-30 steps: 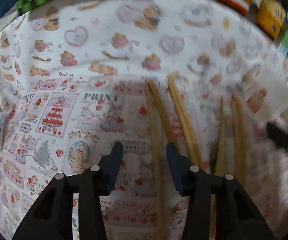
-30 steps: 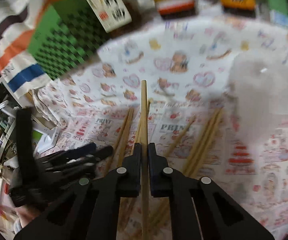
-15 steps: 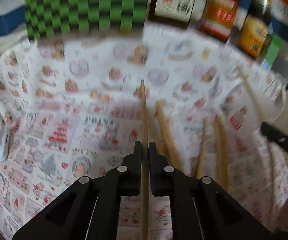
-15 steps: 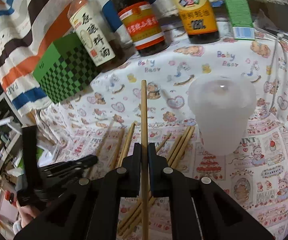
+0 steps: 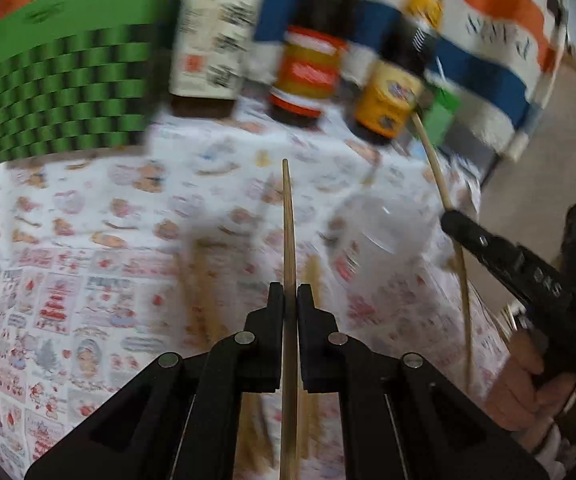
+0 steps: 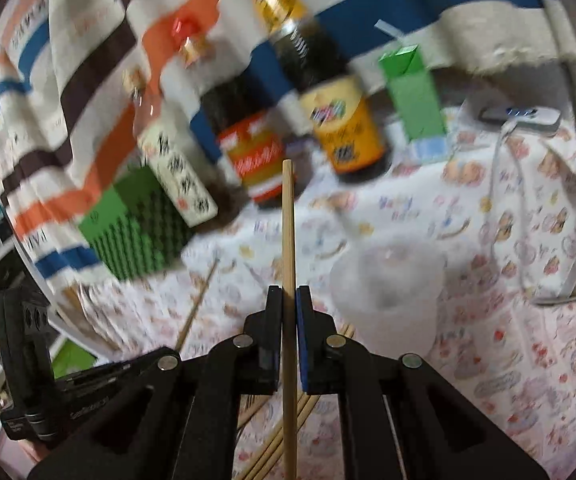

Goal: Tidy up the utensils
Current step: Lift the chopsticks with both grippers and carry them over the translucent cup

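My left gripper (image 5: 287,294) is shut on a wooden chopstick (image 5: 287,216) that points forward, lifted above the patterned tablecloth (image 5: 88,216). My right gripper (image 6: 287,294) is shut on another chopstick (image 6: 287,216), also raised. It shows at the right of the left wrist view (image 5: 454,220) with its chopstick (image 5: 434,164). A frosted white cup (image 6: 388,292) stands just right of the right gripper; it is a blur in the left wrist view (image 5: 384,236). Several loose chopsticks (image 6: 276,436) lie on the cloth below both grippers.
Three sauce bottles (image 6: 340,120) stand at the back of the table with a green checkered box (image 6: 136,232) to their left and a green carton (image 6: 412,96) to their right. A white cable and device (image 6: 520,116) lie at the far right. Striped cloth hangs behind.
My left gripper closed on a chopstick and lifted it. Both grippers have risen and tilted up, so the bottles now fill the upper view. The right gripper kept its chopstick.
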A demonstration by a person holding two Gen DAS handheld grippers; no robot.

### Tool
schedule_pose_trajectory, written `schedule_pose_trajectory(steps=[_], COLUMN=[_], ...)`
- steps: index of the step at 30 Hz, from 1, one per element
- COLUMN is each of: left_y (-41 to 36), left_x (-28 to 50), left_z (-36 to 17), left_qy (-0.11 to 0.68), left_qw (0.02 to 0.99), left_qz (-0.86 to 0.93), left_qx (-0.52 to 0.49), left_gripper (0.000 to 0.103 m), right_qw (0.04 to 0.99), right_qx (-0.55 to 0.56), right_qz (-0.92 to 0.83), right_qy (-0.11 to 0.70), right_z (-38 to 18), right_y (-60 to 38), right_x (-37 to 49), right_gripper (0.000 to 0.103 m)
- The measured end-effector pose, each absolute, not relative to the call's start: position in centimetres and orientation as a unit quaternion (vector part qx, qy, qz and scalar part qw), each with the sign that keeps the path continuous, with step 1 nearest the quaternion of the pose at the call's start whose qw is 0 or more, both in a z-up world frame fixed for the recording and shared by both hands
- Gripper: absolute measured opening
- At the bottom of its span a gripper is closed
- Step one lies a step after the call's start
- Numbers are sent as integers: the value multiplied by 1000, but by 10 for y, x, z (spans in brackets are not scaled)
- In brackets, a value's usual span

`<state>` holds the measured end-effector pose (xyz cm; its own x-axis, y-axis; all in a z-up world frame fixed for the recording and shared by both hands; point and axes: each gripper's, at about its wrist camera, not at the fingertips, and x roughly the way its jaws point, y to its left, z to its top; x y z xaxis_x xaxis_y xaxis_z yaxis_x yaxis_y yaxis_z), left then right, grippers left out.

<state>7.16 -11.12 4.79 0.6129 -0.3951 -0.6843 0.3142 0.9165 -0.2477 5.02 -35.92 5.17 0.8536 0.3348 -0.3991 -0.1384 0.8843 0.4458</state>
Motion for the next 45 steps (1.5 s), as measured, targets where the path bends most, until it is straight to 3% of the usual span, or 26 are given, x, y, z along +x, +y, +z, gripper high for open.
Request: schedule_pose_trajectory(steps=[6,8,13,18,35,42,45], left_y=[-146,-151,-151,-126,-142,-144,-151], left_x=[66,63,62,76,142,188,200], left_z=[56,52,16,-20,-46,-45,-46], left_qy=[372,376,424,478,550,557,550], left_qw=[904,902,894,870,826,825,830], left_qz=[-205,-209,-141,-111,-91,-82,-79], left_qx=[-43,-34,45,43,81,45,55], left_gripper=[6,6,6,6,7,24,25], right_qw=[928,934,916,925,965,969,969], right_qx=[270,252,199,144,135,134,145], right_qz=[111,106,109,73,86,87,96], right_qy=[231,230,332,345,206,186,175], right_z=[49,51,37,36,62,61,62], right_y=[-393,-395,-378,-363,-364,-365,-368], right_x=[55,56,76,74,43,41,39], right_gripper=[7,7,7,7,7,7,7])
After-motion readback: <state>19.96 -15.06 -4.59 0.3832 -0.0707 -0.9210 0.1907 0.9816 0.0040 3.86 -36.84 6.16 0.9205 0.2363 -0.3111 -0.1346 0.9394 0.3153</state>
